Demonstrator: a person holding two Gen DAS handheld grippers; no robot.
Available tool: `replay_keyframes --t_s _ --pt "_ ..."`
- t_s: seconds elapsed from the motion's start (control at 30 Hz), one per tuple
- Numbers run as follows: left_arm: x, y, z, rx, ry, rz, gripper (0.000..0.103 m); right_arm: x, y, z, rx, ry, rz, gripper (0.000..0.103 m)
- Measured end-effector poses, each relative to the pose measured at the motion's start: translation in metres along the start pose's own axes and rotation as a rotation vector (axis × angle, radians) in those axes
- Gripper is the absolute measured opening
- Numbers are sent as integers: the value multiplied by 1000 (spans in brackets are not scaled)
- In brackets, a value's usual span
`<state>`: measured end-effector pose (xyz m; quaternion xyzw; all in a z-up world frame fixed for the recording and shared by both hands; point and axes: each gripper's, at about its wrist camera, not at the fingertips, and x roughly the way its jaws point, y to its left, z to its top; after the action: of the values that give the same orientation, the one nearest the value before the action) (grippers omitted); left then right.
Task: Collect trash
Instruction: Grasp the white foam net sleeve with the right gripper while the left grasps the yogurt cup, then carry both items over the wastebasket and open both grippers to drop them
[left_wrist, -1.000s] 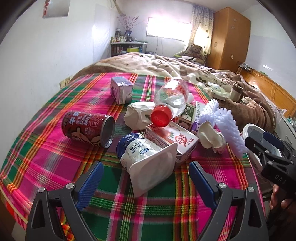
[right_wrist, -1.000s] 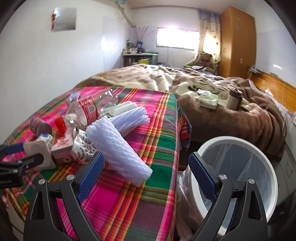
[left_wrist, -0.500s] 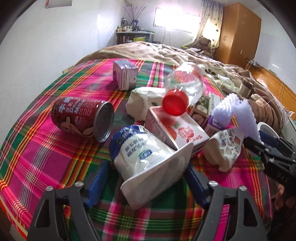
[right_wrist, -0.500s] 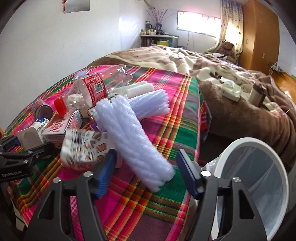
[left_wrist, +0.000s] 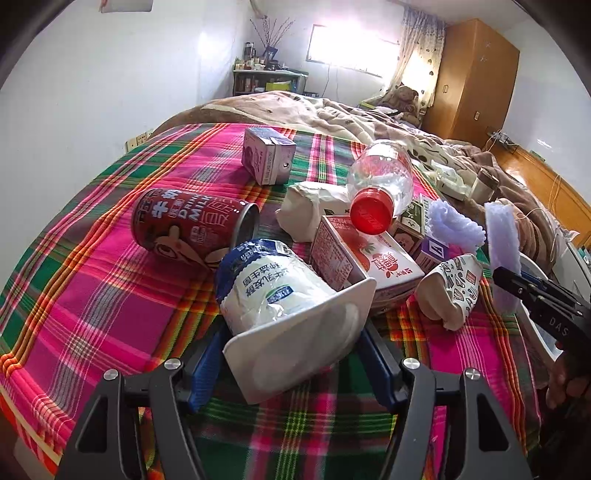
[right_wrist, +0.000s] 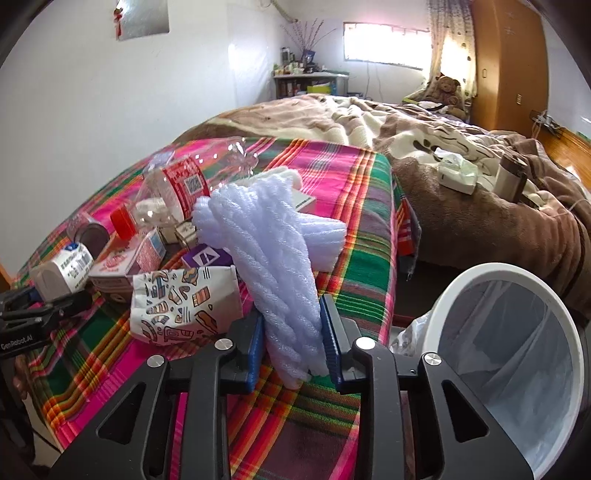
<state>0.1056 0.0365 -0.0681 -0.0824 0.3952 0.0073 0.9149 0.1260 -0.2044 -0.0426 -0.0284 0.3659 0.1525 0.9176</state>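
Both grippers are just finishing closing for a pickup, the left gripper (left_wrist: 295, 354) pinching the yogurt cup (left_wrist: 284, 306) at lower centre and the right gripper (right_wrist: 291, 350) squeezing the foam net (right_wrist: 273, 258) mid-frame, so lifting toward the bin (right_wrist: 509, 369) at lower right is likely coming next.

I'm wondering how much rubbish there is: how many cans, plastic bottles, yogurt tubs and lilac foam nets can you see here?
Cans: 1
Plastic bottles: 1
Yogurt tubs: 1
Lilac foam nets: 2
Total: 5
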Motion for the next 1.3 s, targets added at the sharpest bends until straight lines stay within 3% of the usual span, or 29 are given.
replay_keyframes --t_s 0.5,0.97,1.3 --pt "-53 -37 4 109 -105 -63 68 -41 -7 -12 103 -102 -38 28" --pt "-67 -127 23 263 -165 -201 68 -95 -49 -25 200 -195 -238 28" --pt "-54 -192 30 351 -148 -320 68 -100 -79 -41 260 -161 -353 28"
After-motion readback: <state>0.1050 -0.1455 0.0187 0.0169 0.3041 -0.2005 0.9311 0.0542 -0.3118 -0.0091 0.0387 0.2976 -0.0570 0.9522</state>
